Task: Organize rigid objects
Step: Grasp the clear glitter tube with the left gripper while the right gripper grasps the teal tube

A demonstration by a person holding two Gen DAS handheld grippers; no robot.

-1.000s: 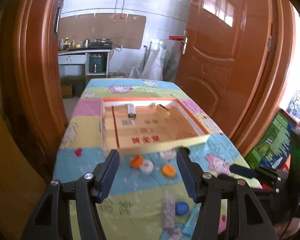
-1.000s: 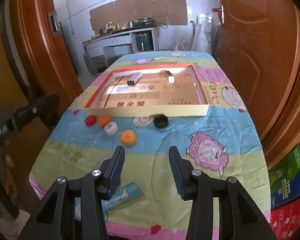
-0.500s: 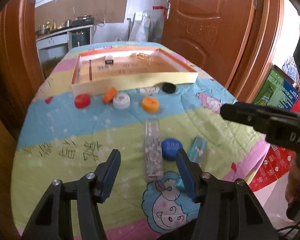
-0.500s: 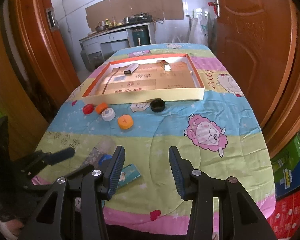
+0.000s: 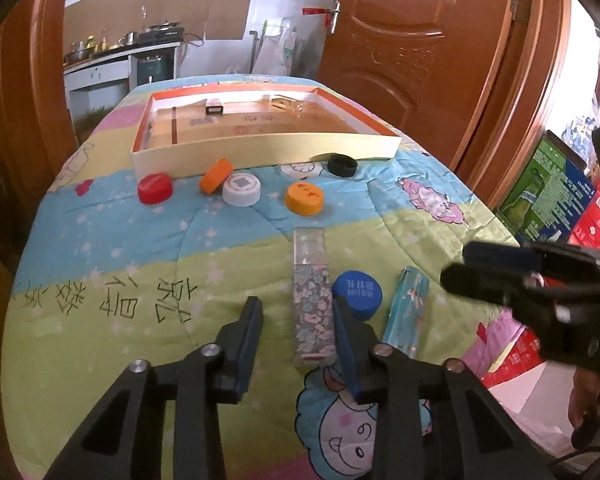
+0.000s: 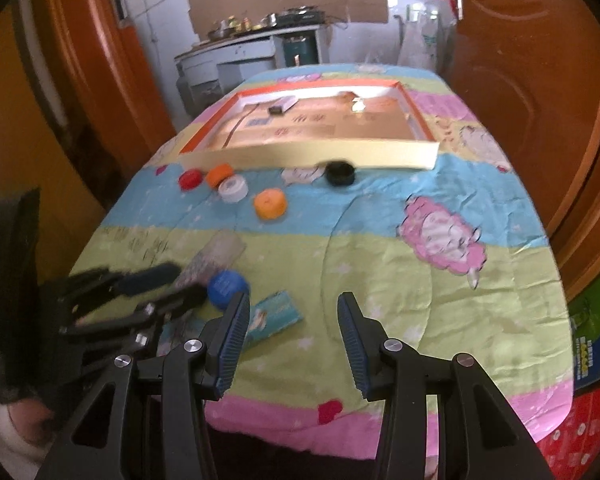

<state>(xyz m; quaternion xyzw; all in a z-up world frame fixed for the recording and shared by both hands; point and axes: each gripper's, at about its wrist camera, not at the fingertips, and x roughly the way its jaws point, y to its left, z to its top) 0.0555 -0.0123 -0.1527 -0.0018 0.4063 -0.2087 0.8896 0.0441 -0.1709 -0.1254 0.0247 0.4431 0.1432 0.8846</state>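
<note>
While the left gripper (image 5: pixel 296 320) hovers low with jaws wide apart and empty, a slim clear floral-printed box (image 5: pixel 313 296) lies between its fingers, close against the finger at 3 o'clock. Six round plastic caps sit on the quilted cartoon tablecloth (image 5: pixel 120 248): red cap (image 5: pixel 155 188), tilted orange cap (image 5: pixel 217 176), white cap (image 5: pixel 242 189), flat orange cap (image 5: pixel 304 199), black cap (image 5: pixel 342 165) and blue cap (image 5: pixel 357 294). One teal carton (image 5: pixel 405 310) lies at 3 o'clock of the blue one. One shallow cardboard tray (image 5: pixel 260 152) stands at 12 o'clock. Right gripper (image 6: pixel 292 340) hovers with its jaws spread, gripping nothing.
</note>
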